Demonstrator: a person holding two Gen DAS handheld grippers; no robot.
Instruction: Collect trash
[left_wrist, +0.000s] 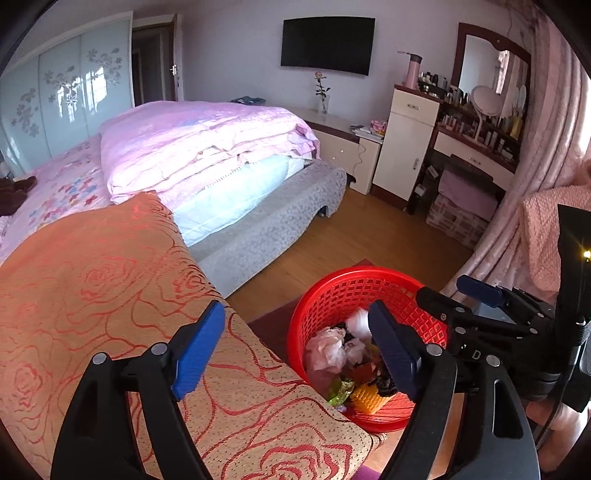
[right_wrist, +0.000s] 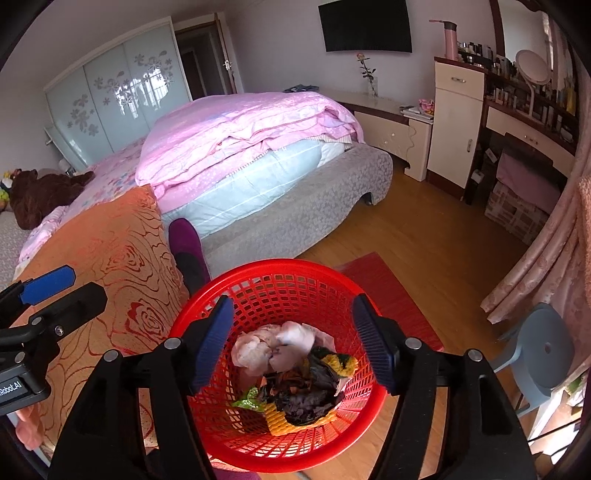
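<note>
Wood floor (right_wrist: 424, 236) lies open beyond basket (right_wrist: 280, 273).

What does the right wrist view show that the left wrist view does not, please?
Only the right wrist view shows the blue plastic stool, the purple slipper by the bed, the basket's whole rim, and the left gripper at its left edge.

Only the left wrist view shows the pink knitted blanket at the right and the right gripper reaching over the basket.

Both show the red basket holding crumpled tissues and wrappers, the orange rose-patterned cloth, the bed with its pink quilt, the wall television and the dresser.
</note>
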